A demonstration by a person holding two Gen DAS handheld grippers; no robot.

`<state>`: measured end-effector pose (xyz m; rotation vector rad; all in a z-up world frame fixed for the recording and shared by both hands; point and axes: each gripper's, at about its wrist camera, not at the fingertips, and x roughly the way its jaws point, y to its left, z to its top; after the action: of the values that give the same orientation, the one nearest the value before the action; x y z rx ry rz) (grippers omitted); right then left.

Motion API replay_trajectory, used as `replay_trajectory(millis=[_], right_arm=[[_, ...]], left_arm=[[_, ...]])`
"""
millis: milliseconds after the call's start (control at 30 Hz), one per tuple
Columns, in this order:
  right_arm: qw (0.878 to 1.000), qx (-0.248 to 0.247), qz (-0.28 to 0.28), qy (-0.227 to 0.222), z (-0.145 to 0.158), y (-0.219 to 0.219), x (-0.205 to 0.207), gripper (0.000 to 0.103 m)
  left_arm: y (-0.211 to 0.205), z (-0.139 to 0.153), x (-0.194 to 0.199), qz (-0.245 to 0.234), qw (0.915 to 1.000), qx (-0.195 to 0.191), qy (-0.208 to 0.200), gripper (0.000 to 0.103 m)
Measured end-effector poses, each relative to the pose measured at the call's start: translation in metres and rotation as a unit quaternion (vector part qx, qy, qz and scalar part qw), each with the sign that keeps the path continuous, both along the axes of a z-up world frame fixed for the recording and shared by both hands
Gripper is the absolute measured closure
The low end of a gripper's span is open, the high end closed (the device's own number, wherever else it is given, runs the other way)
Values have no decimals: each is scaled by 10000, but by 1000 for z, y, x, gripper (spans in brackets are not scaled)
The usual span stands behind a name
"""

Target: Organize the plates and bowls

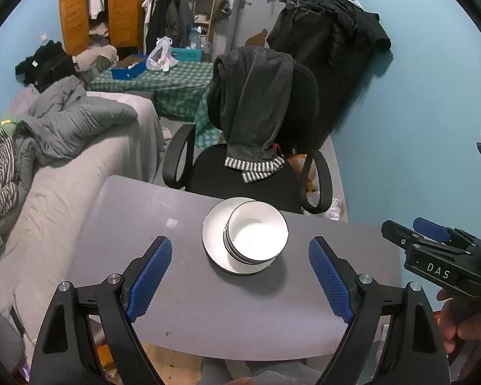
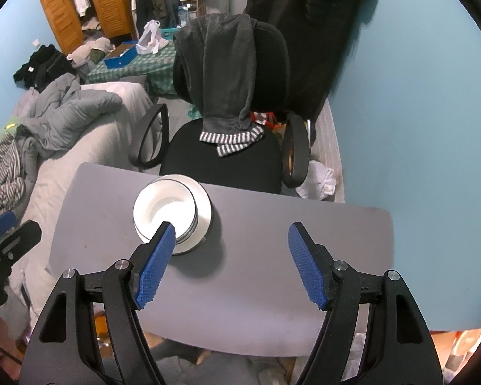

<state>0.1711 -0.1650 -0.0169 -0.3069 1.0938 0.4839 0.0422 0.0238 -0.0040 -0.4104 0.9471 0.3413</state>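
1 stack of bowls [image 1: 256, 234], about 3, on 1 plate [image 1: 213, 234], far side of table [image 1: 128, 211]. 2 grippers, left [image 1: 240, 276] and right [image 2: 231, 263], spread wide, empty.

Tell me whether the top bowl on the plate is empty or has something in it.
Empty. The top bowl shows a bare white interior in both wrist views, sitting upright on nested bowls on the plate.

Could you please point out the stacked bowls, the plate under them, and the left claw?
stacked bowls [image 1: 256, 229]: left wrist view, top bowl's inside.
plate [image 1: 213, 229]: left wrist view, bare left rim.
left claw [image 1: 240, 279]: left wrist view, midway between fingertips.
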Motion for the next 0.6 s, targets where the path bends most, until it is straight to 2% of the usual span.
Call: replay_trajectory(millis=[600], right_arm=[[10000, 23, -1, 30, 5, 2, -5, 31]], left_arm=[[-5, 6, -2, -80, 10000, 43, 19, 15]])
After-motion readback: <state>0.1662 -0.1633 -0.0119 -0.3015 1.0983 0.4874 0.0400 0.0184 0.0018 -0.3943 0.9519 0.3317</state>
